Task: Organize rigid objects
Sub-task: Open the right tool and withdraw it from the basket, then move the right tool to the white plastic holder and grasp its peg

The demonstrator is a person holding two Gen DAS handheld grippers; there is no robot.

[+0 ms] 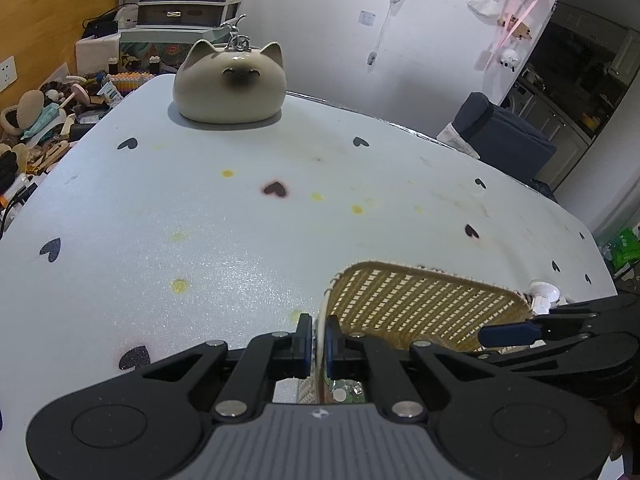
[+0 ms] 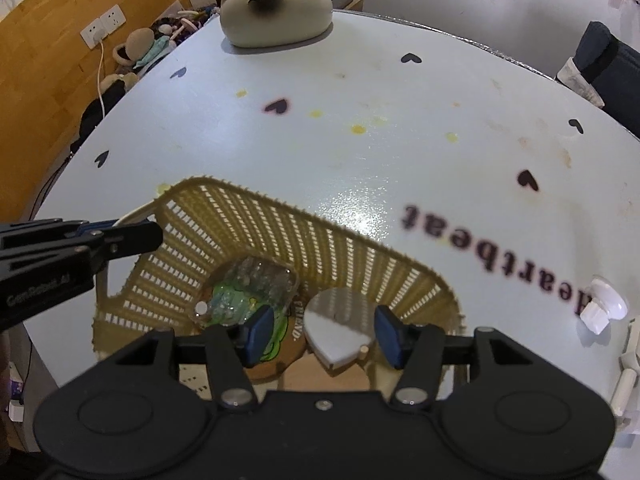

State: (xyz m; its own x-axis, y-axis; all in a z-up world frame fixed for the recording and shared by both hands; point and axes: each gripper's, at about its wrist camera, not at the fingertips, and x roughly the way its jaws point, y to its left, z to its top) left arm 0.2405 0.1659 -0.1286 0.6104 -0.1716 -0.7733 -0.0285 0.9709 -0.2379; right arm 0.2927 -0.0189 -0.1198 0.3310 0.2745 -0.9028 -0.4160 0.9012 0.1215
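Left hand-held gripper (image 1: 316,344) is clenched on the rim of the woven basket (image 2: 280,240); its blue pads press the thin wall from both sides, and the basket stands tilted toward the camera at the near edge of the surface (image 1: 200,220). Right hand-held gripper (image 2: 322,332) hangs released over the basket's mouth, its pads apart with a white heart-shaped piece (image 2: 336,332) lying between them; neither pad touches it. That piece rests on the basket floor, beside a round cork coaster (image 2: 276,354) with a green print and a clear plastic item (image 2: 256,284) lying partly over the coaster. Judged from this arrangement, three rigid objects are already gathered in the basket, the heart-shaped piece apparently the latest to be set down.

Still outside the basket, a white knob-shaped object (image 2: 604,306) lies near the right edge of the surface, just beyond the basket's far corner, with a pale stick-like part (image 2: 626,376) close by; what the latter is cannot be told. A ceramic cat-shaped pot (image 1: 230,82) stands well apart at the far edge, upright, and whether it belongs to the collection is unclear. Remaining work, as a judgement: fetching the white knob-shaped object and its neighbour while the basket is held.
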